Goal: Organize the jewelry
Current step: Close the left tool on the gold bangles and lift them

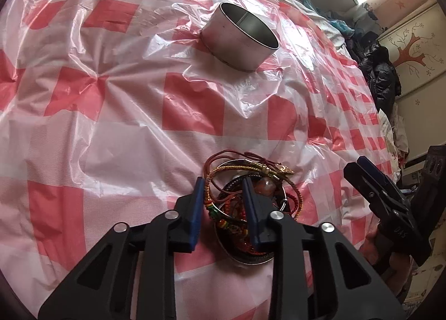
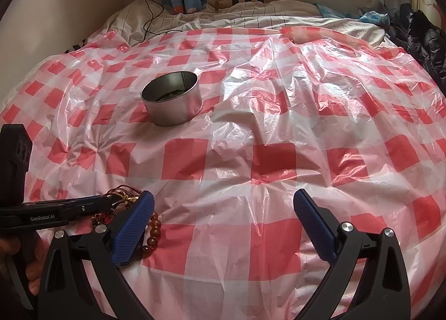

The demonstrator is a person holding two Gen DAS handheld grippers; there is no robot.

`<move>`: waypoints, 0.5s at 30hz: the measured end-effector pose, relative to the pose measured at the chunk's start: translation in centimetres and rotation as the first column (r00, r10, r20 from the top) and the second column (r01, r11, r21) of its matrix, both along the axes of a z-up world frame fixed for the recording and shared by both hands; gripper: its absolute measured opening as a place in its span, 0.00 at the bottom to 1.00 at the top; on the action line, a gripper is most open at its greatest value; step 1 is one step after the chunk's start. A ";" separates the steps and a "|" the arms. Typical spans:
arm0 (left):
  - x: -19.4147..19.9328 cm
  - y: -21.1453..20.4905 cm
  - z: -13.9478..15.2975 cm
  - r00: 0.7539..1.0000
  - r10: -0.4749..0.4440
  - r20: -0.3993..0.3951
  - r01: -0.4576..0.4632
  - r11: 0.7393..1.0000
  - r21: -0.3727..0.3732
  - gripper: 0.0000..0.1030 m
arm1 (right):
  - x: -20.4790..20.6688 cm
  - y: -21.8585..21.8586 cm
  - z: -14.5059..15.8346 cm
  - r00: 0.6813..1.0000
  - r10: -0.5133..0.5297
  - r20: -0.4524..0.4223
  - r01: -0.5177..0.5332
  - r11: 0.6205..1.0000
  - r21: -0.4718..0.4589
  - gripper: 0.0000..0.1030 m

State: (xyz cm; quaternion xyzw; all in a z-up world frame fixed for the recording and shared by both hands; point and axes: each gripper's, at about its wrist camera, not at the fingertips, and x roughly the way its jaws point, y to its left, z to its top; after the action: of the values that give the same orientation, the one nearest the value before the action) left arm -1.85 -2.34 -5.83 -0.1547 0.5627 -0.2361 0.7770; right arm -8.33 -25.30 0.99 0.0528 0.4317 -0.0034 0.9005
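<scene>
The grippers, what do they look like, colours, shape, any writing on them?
Both match: the left gripper and right gripper have black plastic frames with triangular cut-outs, silver round pivot pins, and blue textured pads on the fingers. White lettering on the left gripper's side reads "GenRobot.AI". No cables or sleeves are visible.

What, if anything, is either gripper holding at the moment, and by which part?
The left gripper straddles the bracelet pile in the shallow metal lid; whether it grips any strand cannot be told. The right gripper is open, holding nothing.
</scene>
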 end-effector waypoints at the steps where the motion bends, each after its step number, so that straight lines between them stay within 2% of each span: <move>1: -0.1 0.1 0.1 1.000 -0.001 0.007 0.001 1.000 0.007 0.14 | 0.0 0.0 0.0 1.000 0.001 -0.001 -0.001 1.000 -0.001 0.93; 5: -0.3 0.6 0.9 0.999 0.007 0.048 -0.007 1.000 0.006 0.05 | 0.0 0.2 -0.1 1.000 0.007 -0.004 -0.007 1.000 -0.003 0.93; 15: 0.1 4.0 3.1 0.987 0.102 0.123 -0.100 0.995 -0.019 0.05 | 0.2 0.9 -0.5 0.999 0.031 -0.023 -0.031 1.000 0.000 0.93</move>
State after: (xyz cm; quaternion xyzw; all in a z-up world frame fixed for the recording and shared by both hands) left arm -1.76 1.62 -2.71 -0.1731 0.5033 -0.2092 0.8203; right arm -8.16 -24.41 0.46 0.0460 0.4427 0.0097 0.8955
